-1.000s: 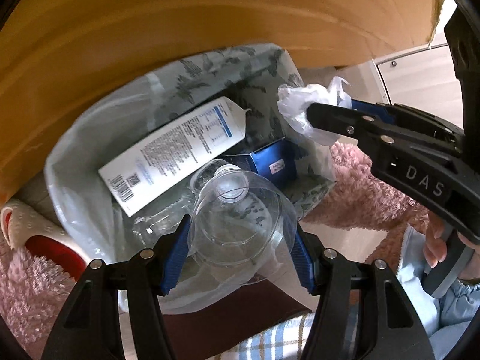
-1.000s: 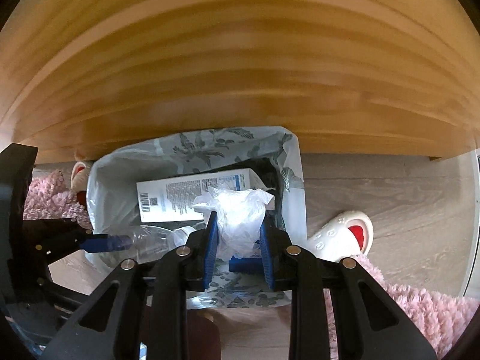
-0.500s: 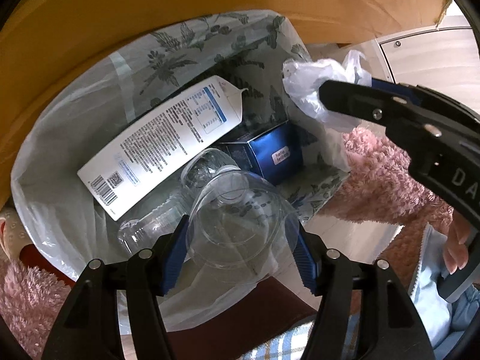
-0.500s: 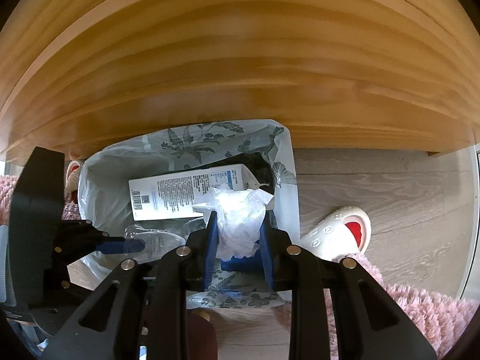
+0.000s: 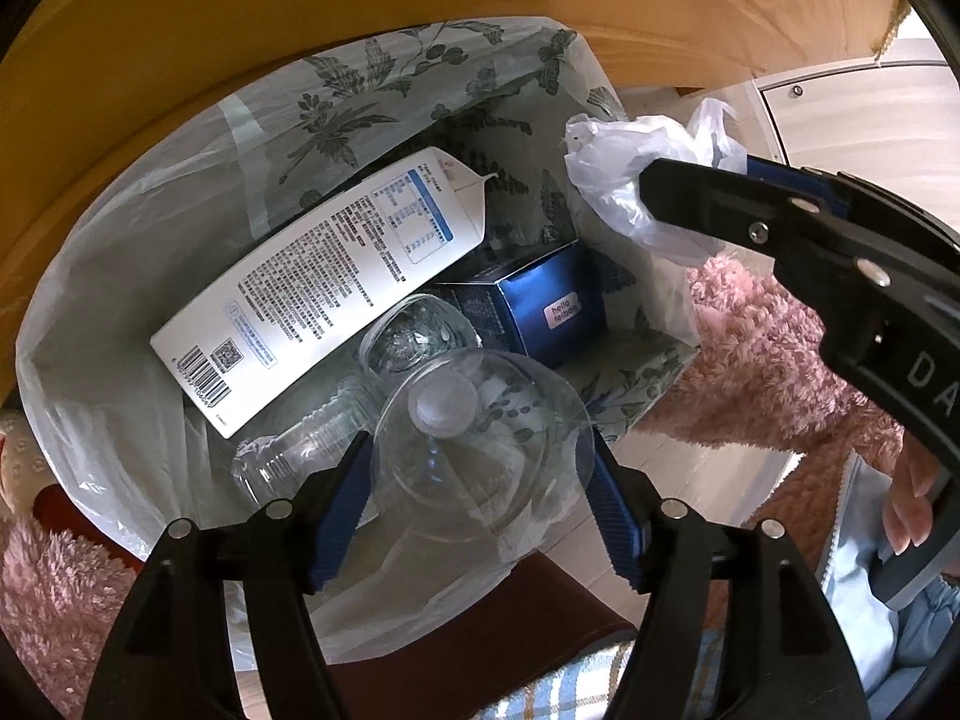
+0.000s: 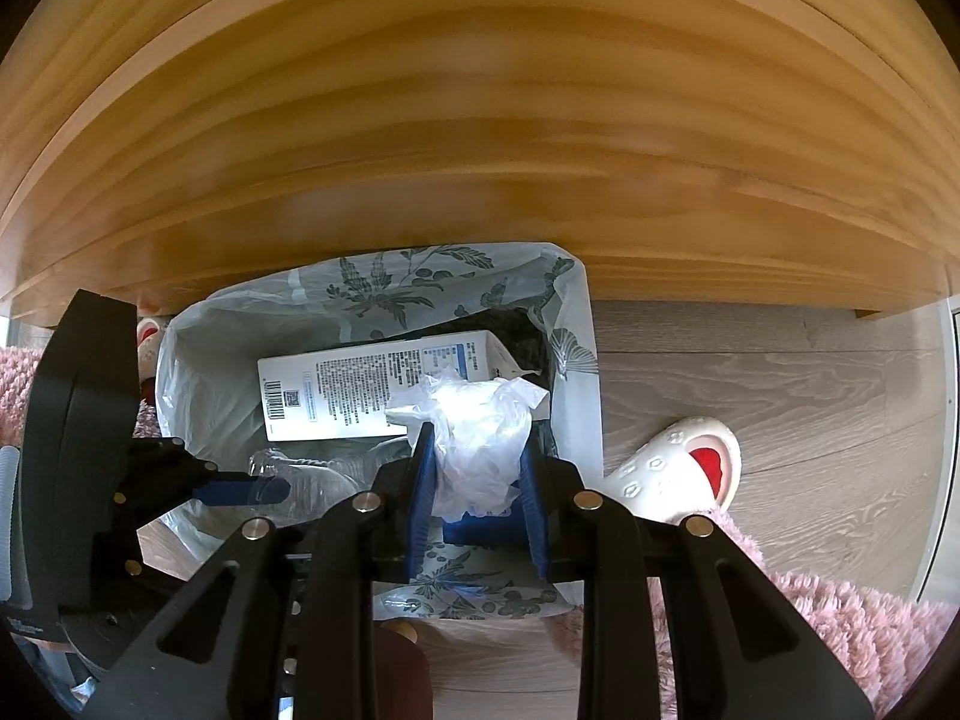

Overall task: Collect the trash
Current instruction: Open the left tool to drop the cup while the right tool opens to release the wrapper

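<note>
A bin lined with a leaf-print trash bag [image 5: 150, 276] stands open below both grippers. Inside lie a white carton [image 5: 336, 282], a blue box [image 5: 540, 300] and a clear bottle [image 5: 288, 456]. My left gripper [image 5: 480, 480] hangs over the bag's near edge with a clear plastic cup [image 5: 480, 438] between its blue pads. Its jaws are opening, and the pads still touch the cup's sides. My right gripper [image 6: 477, 456] points straight down over the bag's right side, shut on a crumpled white plastic wrap [image 6: 480, 426].
A wooden furniture panel [image 6: 480, 150] overhangs the far side of the bin. A white slipper with red lining [image 6: 678, 468] lies on the wood floor [image 6: 780, 372] to the right. A pink shaggy rug [image 5: 762, 360] borders the bin. A person's hand [image 5: 912, 510] grips the right handle.
The left gripper has sunk closer to the bag, so the trash inside looks larger, and its pads stand slightly wider around the cup. The right gripper has kept still with the wrap.
</note>
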Demonstrator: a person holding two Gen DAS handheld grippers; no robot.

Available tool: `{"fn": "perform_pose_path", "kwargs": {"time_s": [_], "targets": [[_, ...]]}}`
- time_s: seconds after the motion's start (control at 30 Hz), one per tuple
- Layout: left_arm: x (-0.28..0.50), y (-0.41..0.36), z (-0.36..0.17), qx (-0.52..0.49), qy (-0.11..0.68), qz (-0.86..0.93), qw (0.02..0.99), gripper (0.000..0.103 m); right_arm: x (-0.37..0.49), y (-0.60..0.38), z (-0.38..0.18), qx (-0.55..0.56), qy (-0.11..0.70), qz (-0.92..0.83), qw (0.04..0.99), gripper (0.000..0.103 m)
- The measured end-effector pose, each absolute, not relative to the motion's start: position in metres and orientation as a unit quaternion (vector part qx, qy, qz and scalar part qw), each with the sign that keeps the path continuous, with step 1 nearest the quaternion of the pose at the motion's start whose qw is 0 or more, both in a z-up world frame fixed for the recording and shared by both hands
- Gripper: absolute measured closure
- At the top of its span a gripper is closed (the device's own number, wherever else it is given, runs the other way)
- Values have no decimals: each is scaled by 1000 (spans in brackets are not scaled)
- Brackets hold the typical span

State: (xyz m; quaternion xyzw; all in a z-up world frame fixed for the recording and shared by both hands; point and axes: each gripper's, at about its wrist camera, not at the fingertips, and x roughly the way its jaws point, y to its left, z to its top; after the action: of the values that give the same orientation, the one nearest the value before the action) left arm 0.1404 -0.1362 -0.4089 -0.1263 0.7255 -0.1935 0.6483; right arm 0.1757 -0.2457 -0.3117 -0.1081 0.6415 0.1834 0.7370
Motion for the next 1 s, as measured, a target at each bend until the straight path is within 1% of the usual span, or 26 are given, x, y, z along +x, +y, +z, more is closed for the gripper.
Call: {"fn": "perform_pose_path", "kwargs": {"time_s": [0.5,0.6,0.83,1.0], "targets": [[137,-129,-398,-144,708,-202,661,34,176,-246,-312,-108,640,184,738,77],[137,-129,-398,-145,709,-201,660,32,177,-246,-312,-108,641,183,738,77],[139,-123,-400,-143,716,-184,658,31,177,-246,-313,-111,642,184,736,76],[140,-117,-401,-138,718,-166,661,24,177,-246,-315,-112,646,183,733,76]]}}
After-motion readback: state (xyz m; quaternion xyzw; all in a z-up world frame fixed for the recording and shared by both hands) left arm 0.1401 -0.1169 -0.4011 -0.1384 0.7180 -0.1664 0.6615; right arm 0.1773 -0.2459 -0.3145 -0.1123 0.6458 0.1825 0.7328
